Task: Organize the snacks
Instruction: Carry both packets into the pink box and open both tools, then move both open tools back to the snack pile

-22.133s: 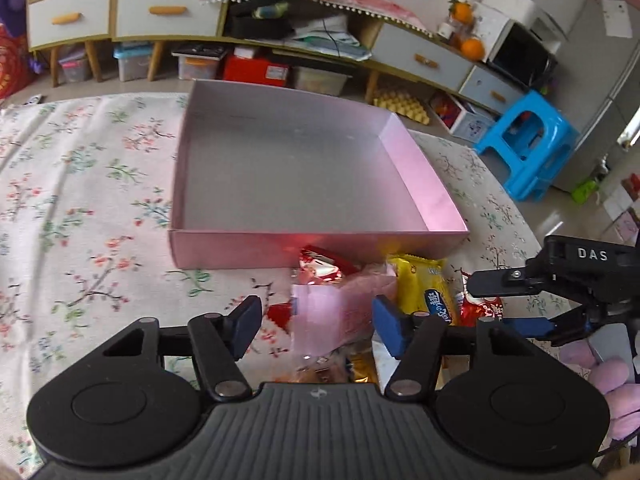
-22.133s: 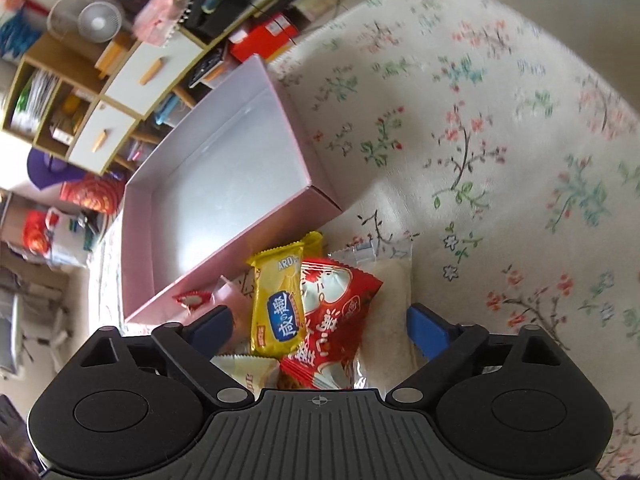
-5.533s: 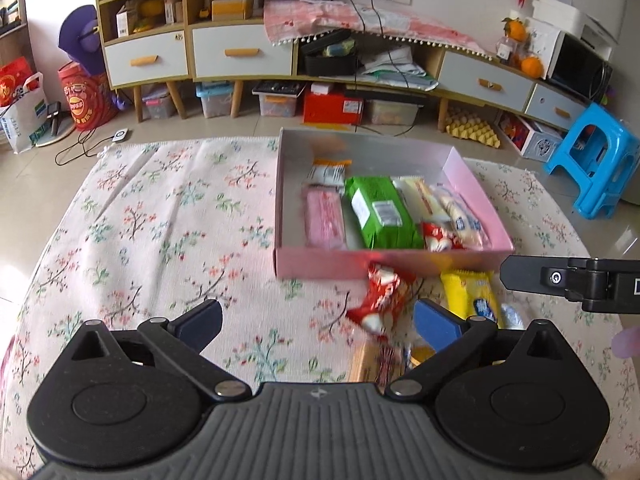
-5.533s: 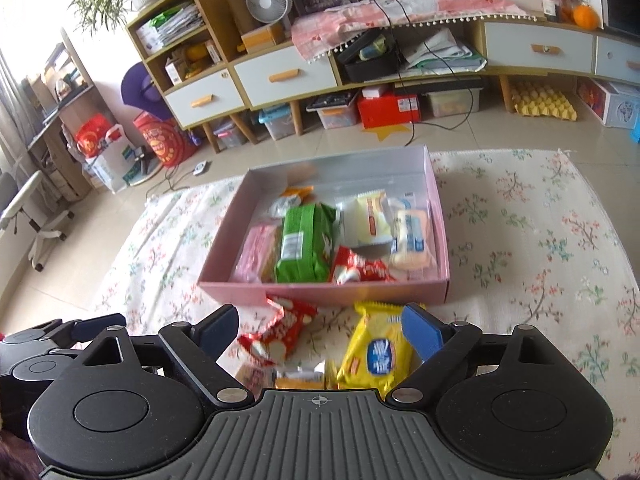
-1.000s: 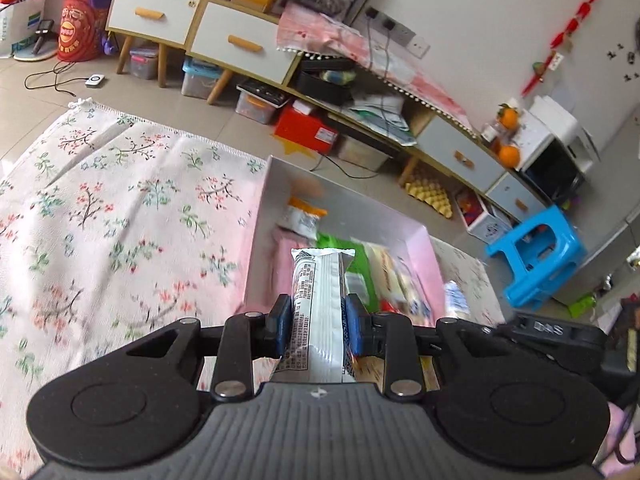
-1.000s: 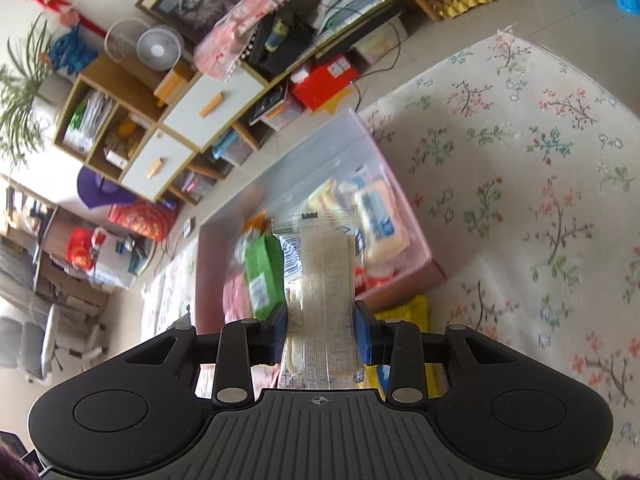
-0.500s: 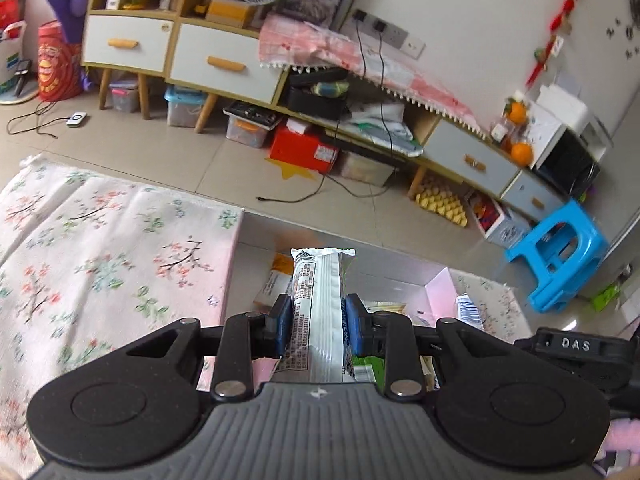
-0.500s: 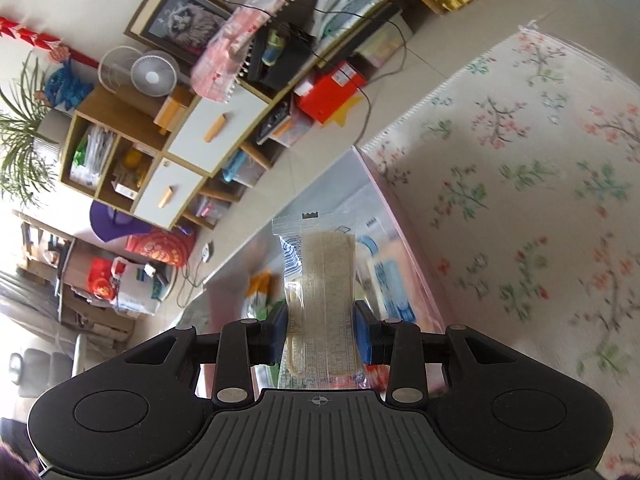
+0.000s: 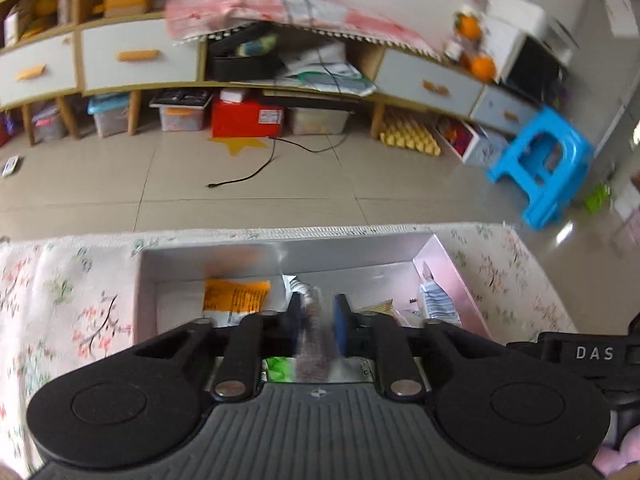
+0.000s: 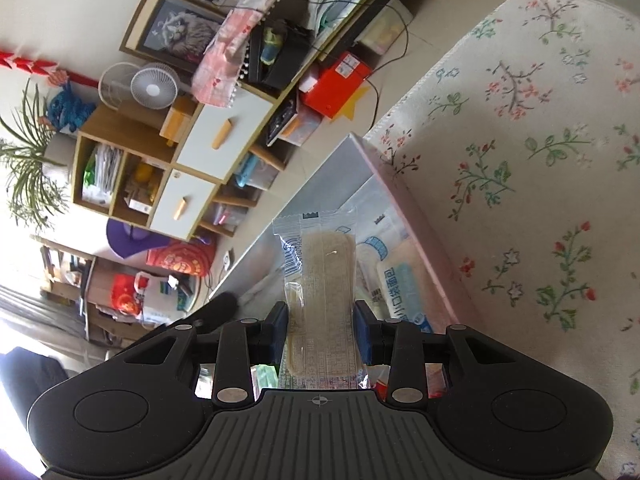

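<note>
The left tool (image 9: 315,322) is clamped on a silver snack packet (image 9: 314,340), blurred, held above the pink box (image 9: 448,266) that sits at the far edge of the table (image 9: 60,288). An orange-labelled packet (image 9: 234,294) lies at the box's far left. The right tool (image 10: 321,334) is clamped on a clear-wrapped cracker bar (image 10: 322,276), upright over the box (image 10: 408,216), just beside a blue-and-white packet (image 10: 400,280) lying along the box's right wall.

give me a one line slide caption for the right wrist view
Right gripper shut on a clear-wrapped cracker packet, held above the pink snack box on the floral tablecloth.
</note>
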A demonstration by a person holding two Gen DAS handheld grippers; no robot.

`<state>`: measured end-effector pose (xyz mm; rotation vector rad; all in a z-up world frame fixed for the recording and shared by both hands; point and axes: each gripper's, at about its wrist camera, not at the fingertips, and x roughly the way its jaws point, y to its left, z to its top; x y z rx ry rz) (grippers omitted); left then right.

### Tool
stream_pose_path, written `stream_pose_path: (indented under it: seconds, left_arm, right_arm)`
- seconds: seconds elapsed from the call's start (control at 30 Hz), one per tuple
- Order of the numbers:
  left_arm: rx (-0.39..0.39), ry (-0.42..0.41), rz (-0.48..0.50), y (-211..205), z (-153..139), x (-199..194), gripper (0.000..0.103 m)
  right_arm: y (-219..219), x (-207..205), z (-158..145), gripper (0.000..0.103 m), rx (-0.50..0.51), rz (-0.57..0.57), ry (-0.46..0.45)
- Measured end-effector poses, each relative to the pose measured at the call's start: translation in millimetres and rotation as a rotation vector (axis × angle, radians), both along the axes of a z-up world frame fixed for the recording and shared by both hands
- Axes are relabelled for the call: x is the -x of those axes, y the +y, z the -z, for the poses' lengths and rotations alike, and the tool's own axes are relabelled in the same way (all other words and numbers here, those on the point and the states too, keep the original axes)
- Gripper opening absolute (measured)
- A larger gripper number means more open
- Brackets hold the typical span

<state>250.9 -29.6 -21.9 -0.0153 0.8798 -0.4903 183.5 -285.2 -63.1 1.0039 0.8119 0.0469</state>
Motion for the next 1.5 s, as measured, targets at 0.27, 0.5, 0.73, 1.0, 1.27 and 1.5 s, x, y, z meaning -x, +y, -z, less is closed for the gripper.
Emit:
stream_pose_path:
  seconds: [0.27, 0.5, 0.73, 1.0, 1.27, 1.5]
  left_arm:
    - [-0.059, 0.015, 0.023, -10, 1, -6, 0.013]
    - [-0.164, 0.024, 0.105, -28, -8, 0, 0.036]
    - [-0.418, -0.067, 0.176, -42, -1, 9, 0.027]
    - [-0.492, -0.068, 0.090, -31, 7, 0, 0.032]
    - [-0.428, -0.065, 0.031, -23, -5, 10, 0.035]
    - [-0.320, -0.048, -0.064, -8, -11, 28, 0.054]
  right_arm:
    - [3, -6, 1, 0.034, 0.015, -0.008, -0.009]
    - [6, -7, -1, 0.034, 0.046, -0.005, -0.006]
    - [6, -7, -4, 0.039, 0.039, 0.000, -0.014]
    - [6, -7, -8, 0.051, 0.043, -0.010, -0.022]
    - [3, -1, -15, 0.076, 0.083, -0.001, -0.011]
    - [1, 12, -26, 0.084, 0.129, -0.015, -0.001]
